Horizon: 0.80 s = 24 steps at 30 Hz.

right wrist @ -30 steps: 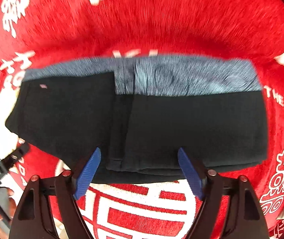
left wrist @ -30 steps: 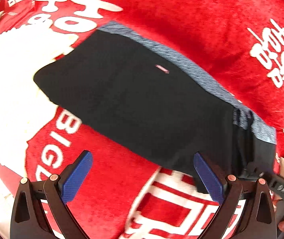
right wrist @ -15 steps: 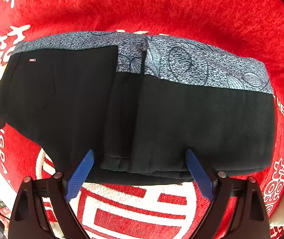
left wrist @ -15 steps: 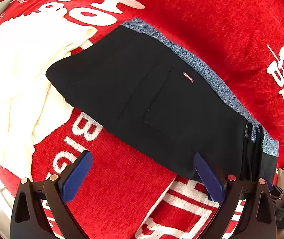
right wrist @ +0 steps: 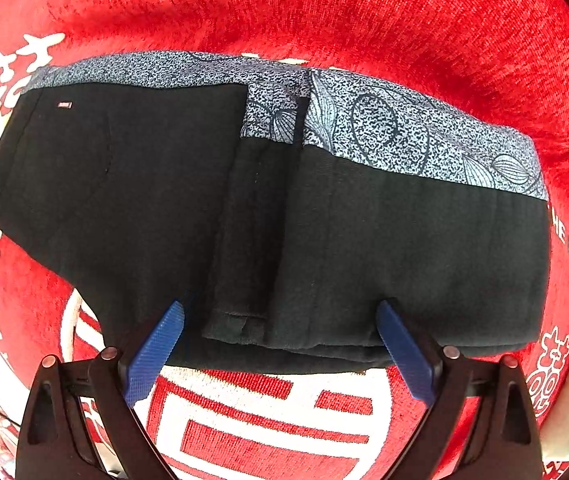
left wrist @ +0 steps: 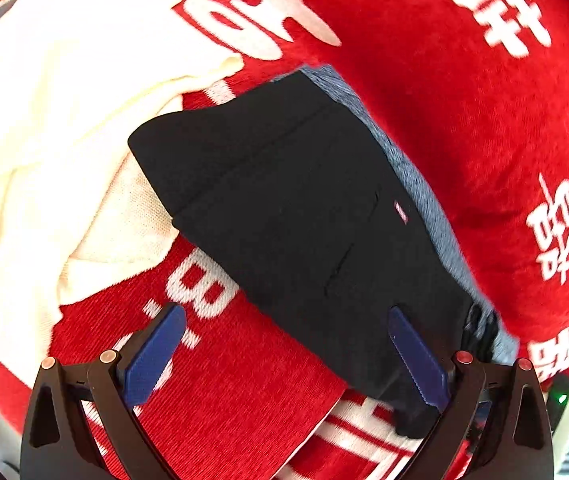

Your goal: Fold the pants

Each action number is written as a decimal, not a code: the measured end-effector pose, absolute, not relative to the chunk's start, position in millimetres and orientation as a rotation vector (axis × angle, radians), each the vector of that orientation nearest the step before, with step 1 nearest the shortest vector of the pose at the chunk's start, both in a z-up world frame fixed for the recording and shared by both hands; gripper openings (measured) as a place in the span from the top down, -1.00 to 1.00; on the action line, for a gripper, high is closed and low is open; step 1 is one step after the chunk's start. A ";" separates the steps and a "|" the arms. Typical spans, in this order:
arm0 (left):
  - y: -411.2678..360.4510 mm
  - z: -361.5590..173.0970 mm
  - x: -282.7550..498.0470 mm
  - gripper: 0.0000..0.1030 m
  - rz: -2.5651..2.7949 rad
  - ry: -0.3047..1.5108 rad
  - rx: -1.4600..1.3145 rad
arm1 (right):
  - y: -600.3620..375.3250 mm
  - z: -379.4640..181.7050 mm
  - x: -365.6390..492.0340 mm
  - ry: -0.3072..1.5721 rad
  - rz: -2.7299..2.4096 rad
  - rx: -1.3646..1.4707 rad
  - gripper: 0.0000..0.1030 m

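Cream cloth (left wrist: 56,128) beside pants (left wrist: 308,216)

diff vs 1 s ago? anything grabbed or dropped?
Nothing grabbed or let go. The left gripper swung its view left, bringing more of the cream cloth in; the right gripper moved closer to the pants. Both stayed open; the pants lie folded on the red blanket as before.

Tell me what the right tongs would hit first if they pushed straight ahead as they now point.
Most likely the near folded edge of the black pants. The right tongs stand open just short of that edge, above the red blanket; how high they ride is unclear, so they might skim over it.
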<state>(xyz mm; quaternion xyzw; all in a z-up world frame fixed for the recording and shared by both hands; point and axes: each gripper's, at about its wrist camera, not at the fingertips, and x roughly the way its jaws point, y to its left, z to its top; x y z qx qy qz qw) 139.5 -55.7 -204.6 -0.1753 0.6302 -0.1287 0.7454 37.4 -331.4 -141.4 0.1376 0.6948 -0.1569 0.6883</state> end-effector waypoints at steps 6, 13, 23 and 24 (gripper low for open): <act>-54.4 -210.7 147.2 -0.96 -0.346 1.343 -0.459 | -332.3 -143.5 33.0 1.552 -0.353 0.305 -0.90; -65.4 -216.7 161.7 -0.96 -0.400 1.324 -0.542 | -330.4 -142.7 34.1 1.551 -0.361 0.300 -0.91; -67.2 -211.1 175.3 -0.96 -0.470 1.262 -0.666 | -331.4 -142.9 34.5 1.539 -0.358 0.303 -0.91; -69.1 -219.9 177.4 -0.96 -0.450 1.296 -0.657 | -331.3 -142.7 34.4 1.537 -0.358 0.301 -0.91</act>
